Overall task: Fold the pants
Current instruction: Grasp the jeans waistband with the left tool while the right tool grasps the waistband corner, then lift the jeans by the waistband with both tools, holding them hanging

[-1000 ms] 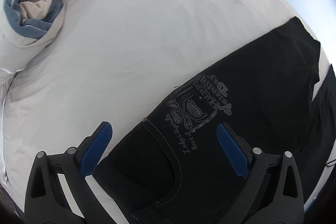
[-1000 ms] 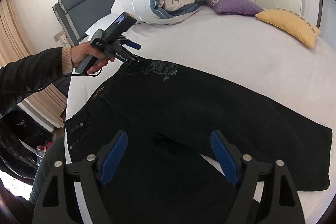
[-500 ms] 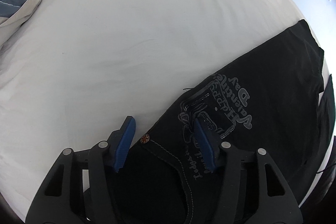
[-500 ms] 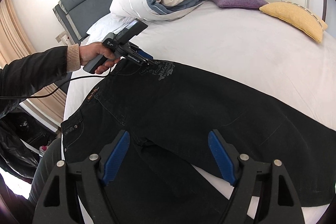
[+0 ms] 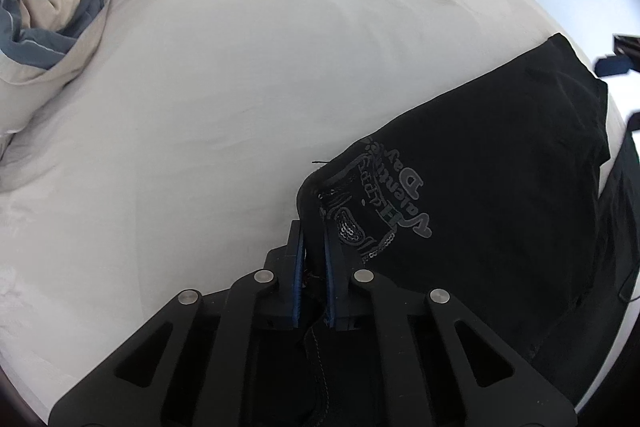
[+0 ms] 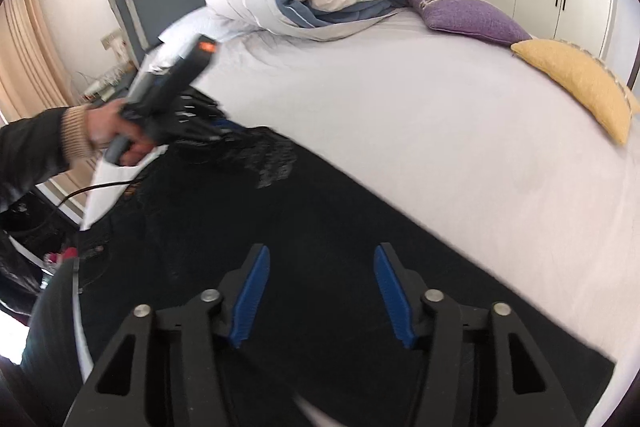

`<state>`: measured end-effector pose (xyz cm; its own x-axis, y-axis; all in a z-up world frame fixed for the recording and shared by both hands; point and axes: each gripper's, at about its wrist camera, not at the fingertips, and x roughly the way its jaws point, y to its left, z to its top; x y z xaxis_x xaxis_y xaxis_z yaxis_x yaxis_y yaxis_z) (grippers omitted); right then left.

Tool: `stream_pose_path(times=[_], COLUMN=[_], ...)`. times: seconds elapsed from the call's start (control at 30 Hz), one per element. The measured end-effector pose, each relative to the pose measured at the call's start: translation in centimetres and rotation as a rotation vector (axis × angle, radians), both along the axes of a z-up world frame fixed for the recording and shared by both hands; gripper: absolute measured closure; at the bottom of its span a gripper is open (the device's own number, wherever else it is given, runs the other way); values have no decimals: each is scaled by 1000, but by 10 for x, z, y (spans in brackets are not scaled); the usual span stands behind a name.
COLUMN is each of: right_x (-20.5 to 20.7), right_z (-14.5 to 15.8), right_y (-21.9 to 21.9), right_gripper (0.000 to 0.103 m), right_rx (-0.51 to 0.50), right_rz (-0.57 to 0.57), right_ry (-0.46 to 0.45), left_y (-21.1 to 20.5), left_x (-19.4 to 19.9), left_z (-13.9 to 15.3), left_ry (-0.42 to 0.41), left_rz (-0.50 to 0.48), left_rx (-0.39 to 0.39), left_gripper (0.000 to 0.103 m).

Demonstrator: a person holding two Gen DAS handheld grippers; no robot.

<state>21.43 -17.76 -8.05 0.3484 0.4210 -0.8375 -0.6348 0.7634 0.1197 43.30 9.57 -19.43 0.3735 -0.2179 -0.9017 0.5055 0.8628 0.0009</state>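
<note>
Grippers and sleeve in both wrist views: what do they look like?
Both the left gripper and the right gripper have matte black frames with triangular cut-outs and silver rivets. Their fingers carry ribbed blue pads. Seen from the right wrist, the left unit has a grey handle and a black cable. The person wears a black sleeve with a tan ribbed cuff.

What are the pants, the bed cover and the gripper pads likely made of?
Pants: black woven cloth, likely denim; contrast seam stitching, silvery printed lettering.
Bed cover: matte pale fabric, probably cotton; soft wrinkles.
Left gripper pads: blue, ribbed, seemingly rubber or soft plastic; clamped on the pants' edge.
</note>
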Motion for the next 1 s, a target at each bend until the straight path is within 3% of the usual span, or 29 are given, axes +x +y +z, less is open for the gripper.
stream_pose_path(times=[0.3,0.6,0.8,0.87,0.9,1.0], right_x=[61,83,94,94,94,91], right_z=[-41,-68,-73,-73,-72,-70], right_y=[52,89,94,98,98,96], right_gripper=[54,60,72,80,90,92], right_rx=[-175,-291,-305,-305,-299,-284], right_rz=[177,256,252,254,259,265], right_ry=[35,27,52,60,68,77], left_y=[16,5,4,2,2,2], left_x=[-47,-79,-78,-83,-83,-82], left_z=[31,37,42,42,42,42], left_ry=[-156,-210,-220,-224,-223,-216], left_rz=[-63,-87,-94,-98,-98,-93], left_rx=[46,46,43,48,50,51], left_gripper=[96,96,96,96,96,96])
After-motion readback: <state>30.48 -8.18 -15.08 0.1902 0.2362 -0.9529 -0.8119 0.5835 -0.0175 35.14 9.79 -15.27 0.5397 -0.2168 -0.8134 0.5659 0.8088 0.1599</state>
